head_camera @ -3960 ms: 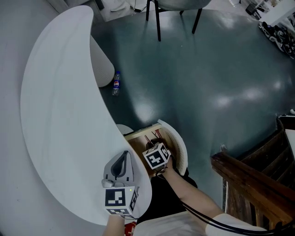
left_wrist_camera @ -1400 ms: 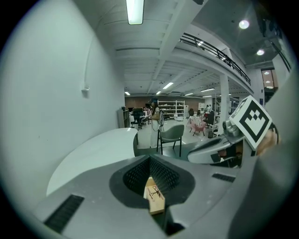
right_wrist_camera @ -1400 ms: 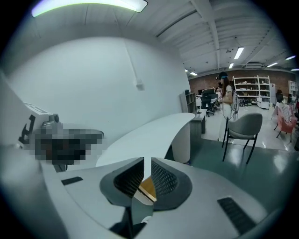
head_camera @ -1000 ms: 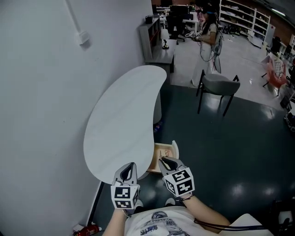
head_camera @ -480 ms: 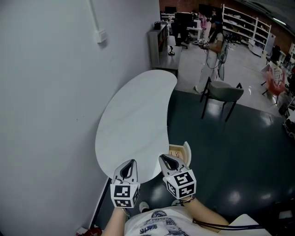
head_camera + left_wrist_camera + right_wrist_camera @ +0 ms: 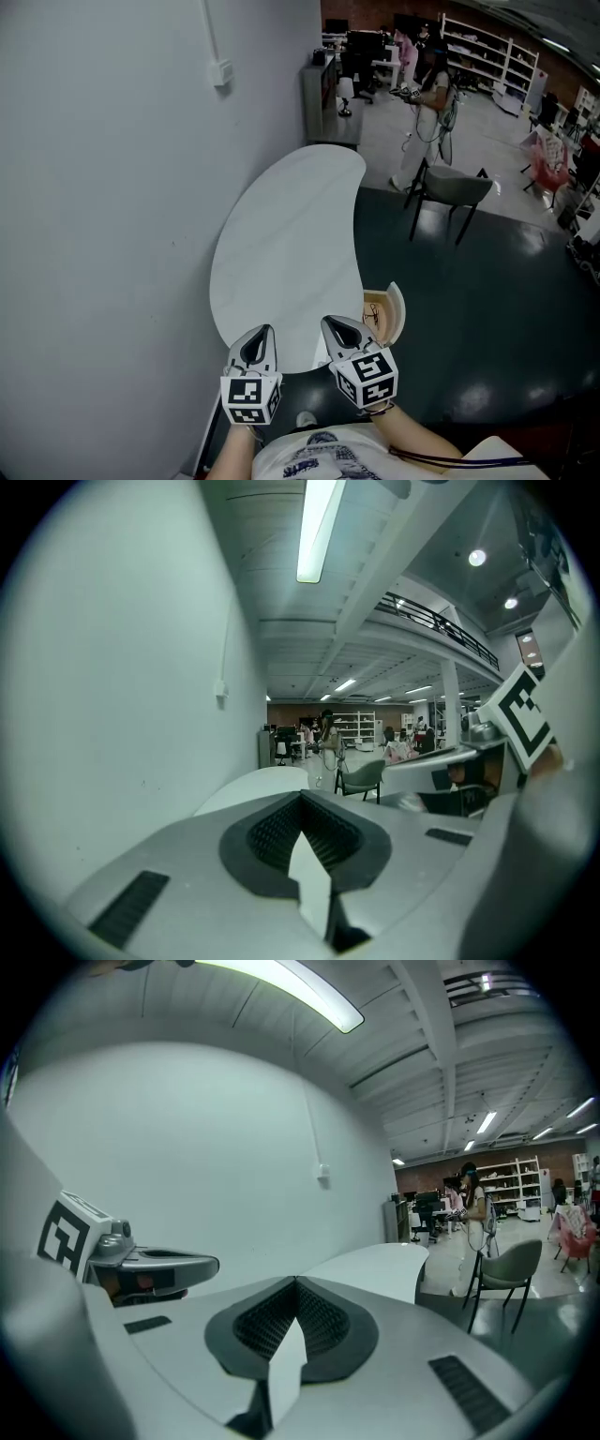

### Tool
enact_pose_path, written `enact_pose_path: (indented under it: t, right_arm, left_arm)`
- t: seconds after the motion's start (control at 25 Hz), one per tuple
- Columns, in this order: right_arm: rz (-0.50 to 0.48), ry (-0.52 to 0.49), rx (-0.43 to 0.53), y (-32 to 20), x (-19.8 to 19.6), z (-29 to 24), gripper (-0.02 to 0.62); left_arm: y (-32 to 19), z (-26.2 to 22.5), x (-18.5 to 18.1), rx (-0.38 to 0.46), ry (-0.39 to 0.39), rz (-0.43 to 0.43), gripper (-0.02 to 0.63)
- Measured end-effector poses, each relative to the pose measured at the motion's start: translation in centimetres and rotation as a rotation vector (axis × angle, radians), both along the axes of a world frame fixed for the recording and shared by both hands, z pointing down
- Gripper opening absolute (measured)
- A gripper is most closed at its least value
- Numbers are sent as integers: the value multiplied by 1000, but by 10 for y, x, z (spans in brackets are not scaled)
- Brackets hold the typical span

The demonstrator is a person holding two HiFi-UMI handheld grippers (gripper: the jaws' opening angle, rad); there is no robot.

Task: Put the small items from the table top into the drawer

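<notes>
**Plainly shut: both claws empty**

Left gripper [image 6: 263, 330]: jaws pressed together, nothing between. Right gripper [image 6: 328, 322]: jaws just closed, likewise empty. Both sat low centre, at the table's [image 6: 281, 234] near end. Drawer [image 6: 386, 314] stood open right of them.

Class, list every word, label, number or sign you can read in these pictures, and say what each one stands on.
No text here can be read.
Cubes on the left gripper and right gripper: black-and-white square patterns, no letters.
The shirt print: too blurred to read.
Marks inside the drawer: too small to read.
</notes>
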State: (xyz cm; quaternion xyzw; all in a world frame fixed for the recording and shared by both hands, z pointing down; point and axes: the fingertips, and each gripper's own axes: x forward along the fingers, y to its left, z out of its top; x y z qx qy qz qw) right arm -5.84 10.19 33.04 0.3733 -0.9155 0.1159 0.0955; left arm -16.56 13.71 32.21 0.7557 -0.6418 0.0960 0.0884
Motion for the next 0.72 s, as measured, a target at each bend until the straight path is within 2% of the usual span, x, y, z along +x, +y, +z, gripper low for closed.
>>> enact_pose_path:
  t: [0.4, 0.72]
  right_arm:
    - [29, 37, -3, 11, -37, 12, 20]
    - [45, 51, -3, 6, -39, 11, 20]
  left_arm:
    - [6, 7, -39, 5, 12, 24, 20]
    - [1, 8, -42, 0, 24, 39, 20]
